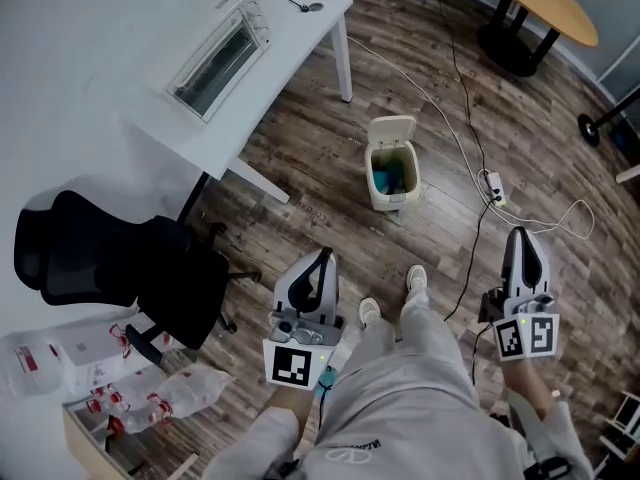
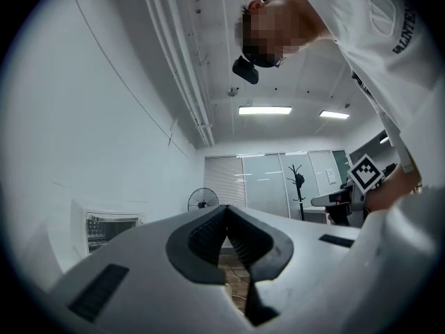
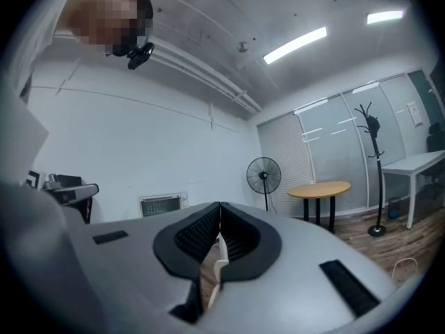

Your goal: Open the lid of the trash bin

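The small cream trash bin stands on the wooden floor ahead of me, its lid tipped up and back, with blue stuff showing inside. Both grippers hang low by the person's legs, well short of the bin. My left gripper is shut with nothing in it; in the left gripper view its jaws meet at the tips and point up at the far wall and ceiling. My right gripper is also shut and empty, its jaws closed against each other. Neither gripper view shows the bin.
A white table carrying a toaster oven stands left of the bin. A black office chair is at the left. Cables and a power strip lie on the floor to the right. A round wooden table sits beyond.
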### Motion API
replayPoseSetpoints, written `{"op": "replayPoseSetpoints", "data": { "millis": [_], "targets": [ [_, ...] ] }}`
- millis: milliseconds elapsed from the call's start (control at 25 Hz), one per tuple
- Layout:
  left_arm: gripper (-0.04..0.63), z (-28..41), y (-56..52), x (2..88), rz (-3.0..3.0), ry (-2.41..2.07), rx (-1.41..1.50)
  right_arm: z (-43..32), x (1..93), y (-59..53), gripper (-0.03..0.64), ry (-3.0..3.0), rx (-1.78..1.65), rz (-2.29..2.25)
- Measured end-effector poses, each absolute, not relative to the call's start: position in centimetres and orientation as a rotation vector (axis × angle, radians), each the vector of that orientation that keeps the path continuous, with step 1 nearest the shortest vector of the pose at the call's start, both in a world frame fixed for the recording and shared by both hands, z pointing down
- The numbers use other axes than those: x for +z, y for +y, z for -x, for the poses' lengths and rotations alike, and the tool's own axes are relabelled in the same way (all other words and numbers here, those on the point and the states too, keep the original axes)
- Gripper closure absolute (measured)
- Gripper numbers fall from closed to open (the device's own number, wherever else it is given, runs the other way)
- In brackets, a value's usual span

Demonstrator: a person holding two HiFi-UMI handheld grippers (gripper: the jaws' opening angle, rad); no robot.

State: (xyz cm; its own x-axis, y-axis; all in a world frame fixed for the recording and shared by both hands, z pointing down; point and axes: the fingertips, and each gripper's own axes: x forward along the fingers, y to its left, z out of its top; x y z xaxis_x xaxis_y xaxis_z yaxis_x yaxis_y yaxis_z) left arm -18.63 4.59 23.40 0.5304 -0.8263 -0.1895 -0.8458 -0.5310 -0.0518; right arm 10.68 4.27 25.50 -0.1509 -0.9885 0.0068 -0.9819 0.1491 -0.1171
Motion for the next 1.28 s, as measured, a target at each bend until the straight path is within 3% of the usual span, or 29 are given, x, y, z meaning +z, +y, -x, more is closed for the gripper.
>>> {"op": "replayPoseSetpoints", "data": {
  "millis": [1000, 1280],
  "targets": [
    [0.597, 5.5, 17.0, 21.5, 2.495, 1.624, 0.200, -23.6, 26.5, 13.9, 0.600, 2.386, -0.252, 1.832],
    [0.597, 3.8, 19.1, 24.4, 2.482, 1.721, 0.090, -26.6, 27.8, 15.7, 0.600, 2.427, -0.282, 1.807]
  ]
}}
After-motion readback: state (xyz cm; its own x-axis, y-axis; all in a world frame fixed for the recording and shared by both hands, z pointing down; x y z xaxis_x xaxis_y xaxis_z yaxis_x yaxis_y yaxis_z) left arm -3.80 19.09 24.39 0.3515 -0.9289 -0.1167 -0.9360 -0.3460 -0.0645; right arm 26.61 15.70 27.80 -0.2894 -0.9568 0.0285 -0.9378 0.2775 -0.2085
